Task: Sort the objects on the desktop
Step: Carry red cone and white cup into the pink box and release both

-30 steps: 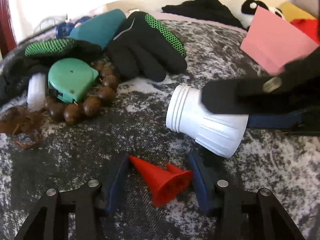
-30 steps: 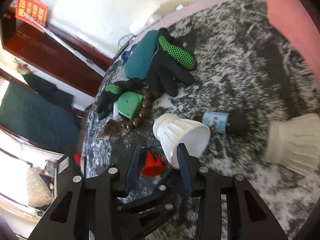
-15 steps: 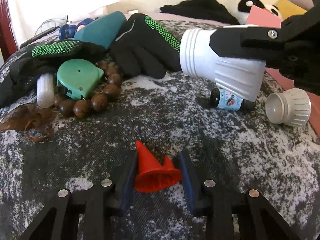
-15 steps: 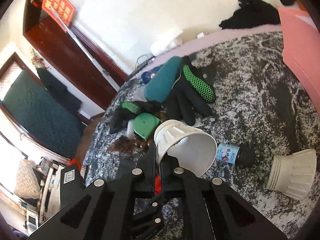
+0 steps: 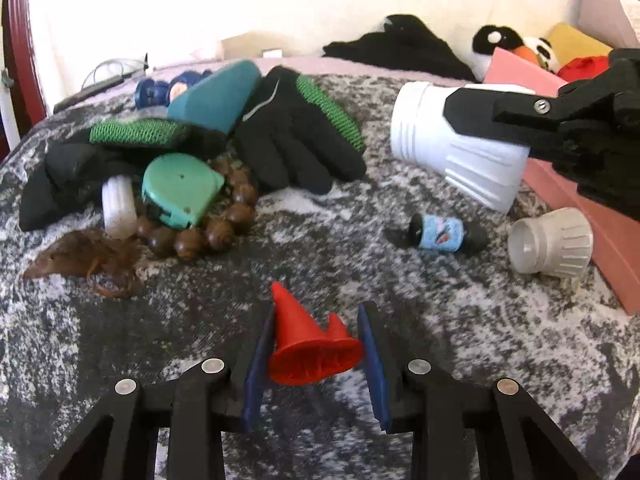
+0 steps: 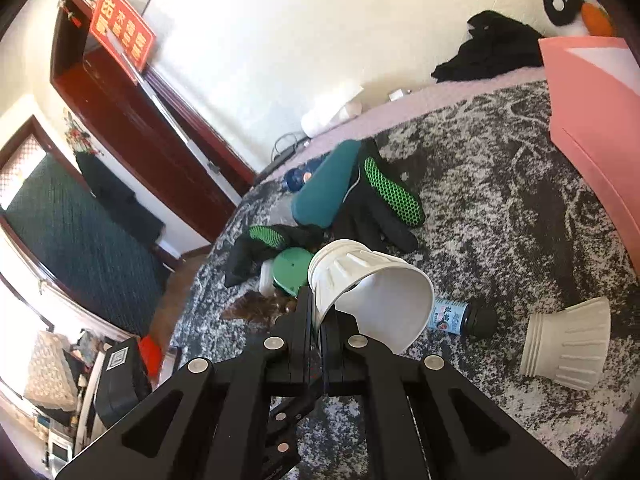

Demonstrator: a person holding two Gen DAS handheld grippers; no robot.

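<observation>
With our right gripper (image 6: pixel 319 322) we hold a white cup (image 6: pixel 370 294) in the air above the grey patterned cloth (image 5: pixel 320 252). The two fingers are pressed together on the wall of the cup near its rim, one inside and one outside, and the cup lies on its side with the open mouth toward the camera. In the left view the same cup (image 5: pixel 460 158) hangs to the right, in front of the pink box (image 5: pixel 592 208).

Our left gripper (image 5: pixel 316 354) is low over the cloth. Its fingers stand on both sides of a red cone (image 5: pixel 310 344); the left pad touches the cone, and the right pad is so near the wide base that we cannot tell if it touches.

A second white cup (image 5: pixel 552 242) lies on its side just beside the pink box, and a small bottle with a blue label (image 5: pixel 442 234) lies near it. Farther left are black gloves (image 5: pixel 296 136), a green tape measure (image 5: pixel 180 190) and brown beads (image 5: pixel 208 232), all close together.
</observation>
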